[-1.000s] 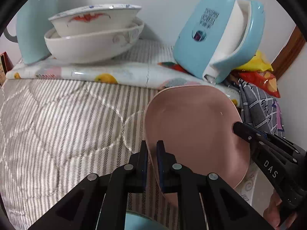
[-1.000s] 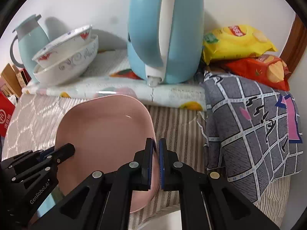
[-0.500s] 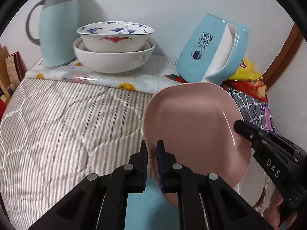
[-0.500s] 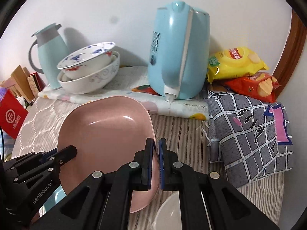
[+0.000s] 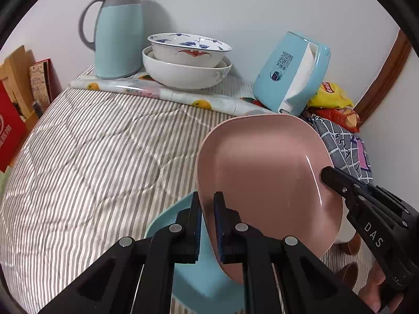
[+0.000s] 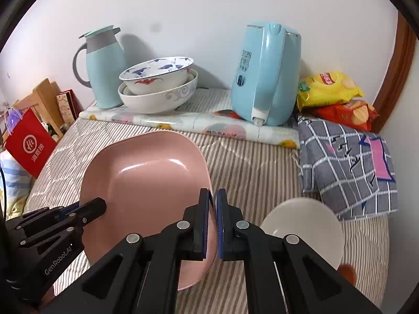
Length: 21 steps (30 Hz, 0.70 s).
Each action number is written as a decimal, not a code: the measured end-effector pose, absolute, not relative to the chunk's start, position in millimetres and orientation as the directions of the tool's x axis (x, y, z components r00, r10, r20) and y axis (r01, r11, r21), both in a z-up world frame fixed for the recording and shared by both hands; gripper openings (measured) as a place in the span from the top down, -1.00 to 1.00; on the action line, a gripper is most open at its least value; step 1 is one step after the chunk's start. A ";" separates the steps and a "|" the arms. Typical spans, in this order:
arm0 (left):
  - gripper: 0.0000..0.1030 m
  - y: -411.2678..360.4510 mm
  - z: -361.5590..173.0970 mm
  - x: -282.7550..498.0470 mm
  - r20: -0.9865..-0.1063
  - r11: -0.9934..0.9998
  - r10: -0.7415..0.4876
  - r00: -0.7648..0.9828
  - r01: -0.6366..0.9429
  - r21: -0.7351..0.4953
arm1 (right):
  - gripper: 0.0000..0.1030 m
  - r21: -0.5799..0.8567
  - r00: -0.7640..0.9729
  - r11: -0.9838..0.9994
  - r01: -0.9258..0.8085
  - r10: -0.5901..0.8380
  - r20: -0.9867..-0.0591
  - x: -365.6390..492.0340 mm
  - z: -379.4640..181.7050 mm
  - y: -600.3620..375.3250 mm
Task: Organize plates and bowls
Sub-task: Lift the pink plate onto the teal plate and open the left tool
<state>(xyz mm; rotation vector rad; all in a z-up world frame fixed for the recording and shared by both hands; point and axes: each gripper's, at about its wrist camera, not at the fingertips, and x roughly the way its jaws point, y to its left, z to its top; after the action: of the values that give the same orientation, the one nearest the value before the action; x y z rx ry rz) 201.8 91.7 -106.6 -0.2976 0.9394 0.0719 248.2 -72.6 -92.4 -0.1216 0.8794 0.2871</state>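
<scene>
A pink square plate (image 5: 264, 172) is held in the air over the striped bed cover by both grippers. My left gripper (image 5: 207, 204) is shut on its left rim; my right gripper (image 6: 212, 201) is shut on its right rim (image 6: 146, 183). A light blue plate (image 5: 193, 274) lies below it, partly hidden. A white bowl (image 6: 303, 225) sits on the cover at the right. Two stacked bowls (image 5: 186, 65) stand at the back on a fruit-print mat (image 6: 183, 120).
A light blue thermos jug (image 5: 117, 28) stands left of the stacked bowls and a light blue kettle (image 6: 264, 73) to their right. Snack bags (image 6: 330, 89) and a grey checked cloth (image 6: 345, 162) lie at the right. A red bag (image 6: 28, 144) and boxes stand at the left edge.
Both grippers have pulled back and up with the pink plate, away from the kettle and bowls. The blue plate and the white bowl have come into view below.
</scene>
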 end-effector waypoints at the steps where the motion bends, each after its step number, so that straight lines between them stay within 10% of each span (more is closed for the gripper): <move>1: 0.81 92.8 -107.1 197.6 -0.804 0.955 -0.071 0.591 -0.191 -0.225 | 0.89 0.015 0.601 0.954 -0.299 0.200 -0.774 244.8 -92.7 -72.5; 21: 0.81 102.7 -150.3 159.9 -0.840 0.933 -0.065 0.538 -0.265 -0.242 | 0.86 0.001 0.547 0.928 -0.372 0.220 -0.807 220.6 -132.2 -59.7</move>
<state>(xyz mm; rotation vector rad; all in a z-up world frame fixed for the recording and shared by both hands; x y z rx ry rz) 159.9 102.7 -150.3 -0.3633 1.0011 0.1220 220.6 -59.7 -132.2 -0.1777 0.9283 0.3529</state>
